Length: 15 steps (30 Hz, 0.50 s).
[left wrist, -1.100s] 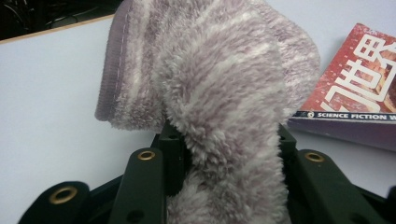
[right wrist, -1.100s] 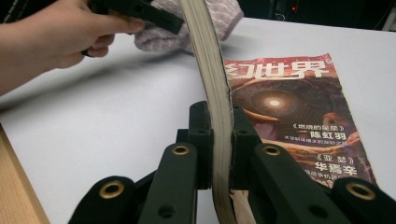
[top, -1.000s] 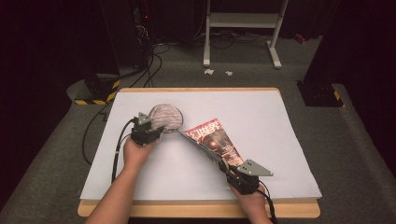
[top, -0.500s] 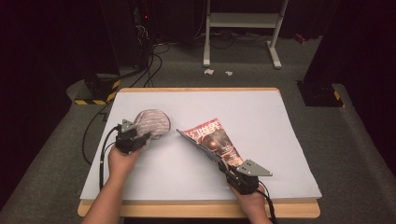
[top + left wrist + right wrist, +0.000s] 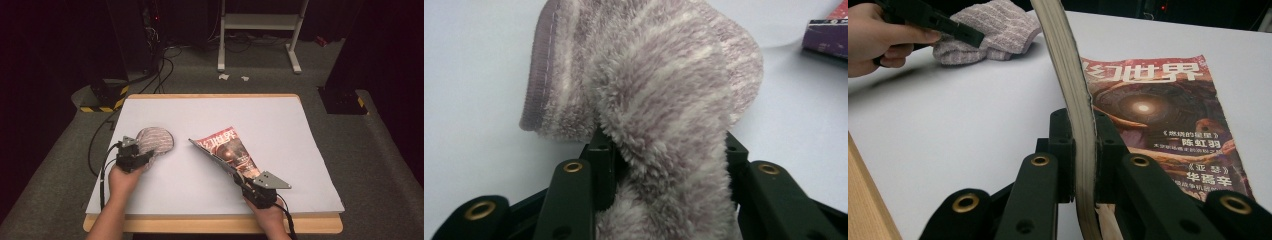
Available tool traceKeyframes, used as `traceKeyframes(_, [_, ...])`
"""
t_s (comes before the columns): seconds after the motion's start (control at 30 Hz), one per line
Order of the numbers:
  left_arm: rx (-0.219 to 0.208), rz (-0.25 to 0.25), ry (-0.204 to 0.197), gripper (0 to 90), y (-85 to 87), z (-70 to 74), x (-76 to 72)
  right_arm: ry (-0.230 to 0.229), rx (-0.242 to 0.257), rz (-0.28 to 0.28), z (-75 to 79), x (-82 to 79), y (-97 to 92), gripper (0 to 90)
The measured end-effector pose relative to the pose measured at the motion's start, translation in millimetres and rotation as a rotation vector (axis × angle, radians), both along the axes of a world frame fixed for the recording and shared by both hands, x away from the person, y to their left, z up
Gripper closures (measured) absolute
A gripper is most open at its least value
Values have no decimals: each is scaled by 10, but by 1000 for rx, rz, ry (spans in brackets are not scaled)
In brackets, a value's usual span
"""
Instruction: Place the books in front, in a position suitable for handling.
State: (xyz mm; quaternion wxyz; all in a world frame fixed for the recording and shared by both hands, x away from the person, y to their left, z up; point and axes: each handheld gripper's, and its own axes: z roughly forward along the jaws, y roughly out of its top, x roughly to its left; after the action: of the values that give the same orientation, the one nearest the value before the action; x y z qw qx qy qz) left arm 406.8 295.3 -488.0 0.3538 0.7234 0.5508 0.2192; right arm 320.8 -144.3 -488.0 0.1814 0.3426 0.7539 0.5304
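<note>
From above, the left gripper [image 5: 141,155] holds a fuzzy mauve-and-white striped sock [image 5: 156,140] at the white table's [image 5: 280,120] left side. The right gripper [image 5: 239,176] lifts a red-covered magazine [image 5: 225,147] near the middle.

In the left gripper view, the sock [image 5: 664,100] sits between jaws that have just been opening, still touching it.

In the right gripper view, the jaws pinch the magazine's [image 5: 1158,115] raised pages.
</note>
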Motion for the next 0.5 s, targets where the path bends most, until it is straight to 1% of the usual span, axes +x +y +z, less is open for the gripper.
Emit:
traceKeyframes(0.03, [-13, 4, 2, 559, 13, -14, 0, 0, 0, 0, 0, 0, 0, 827])
traceKeyframes(0.07, [-17, 6, 10, 556, 23, -24, 3, 1, 0, -1, 0, -1, 1, 827])
traceKeyframes(0.17, [-26, 5, 13, 529, 35, -44, -1, 3, 1, 0, -5, -2, 2, 826])
traceKeyframes(0.2, [-26, 5, 13, 503, 35, -44, -1, 4, 1, 1, -7, -1, 2, 826])
traceKeyframes(0.23, [-32, 7, 15, 503, 37, -45, -4, 4, 1, 1, -7, -1, 2, 826])
traceKeyframes(0.27, [-42, 7, 15, 430, 41, -39, -9, 6, 1, 1, -9, 0, 2, 826])
traceKeyframes(0.33, [-40, 5, 15, 353, 38, -32, -15, 7, 2, 2, -8, 1, 0, 825])
traceKeyframes(0.37, [-37, 3, 12, 353, 34, -24, -21, 7, 2, 2, -8, 1, 0, 825])
traceKeyframes(0.4, [-34, -5, -1, 295, 22, 7, -46, 6, 2, 1, -8, 1, 0, 825])
traceKeyframes(0.43, [-34, -5, -1, 273, 22, 7, -46, 6, 2, 1, -8, 1, 0, 825])
traceKeyframes(0.47, [-26, -6, -24, 243, 4, 52, -84, 5, 1, 1, -7, 1, 0, 825])
traceKeyframes(0.5, [-26, -6, -24, 226, 4, 52, -84, 5, 1, 1, -7, 1, 0, 825])
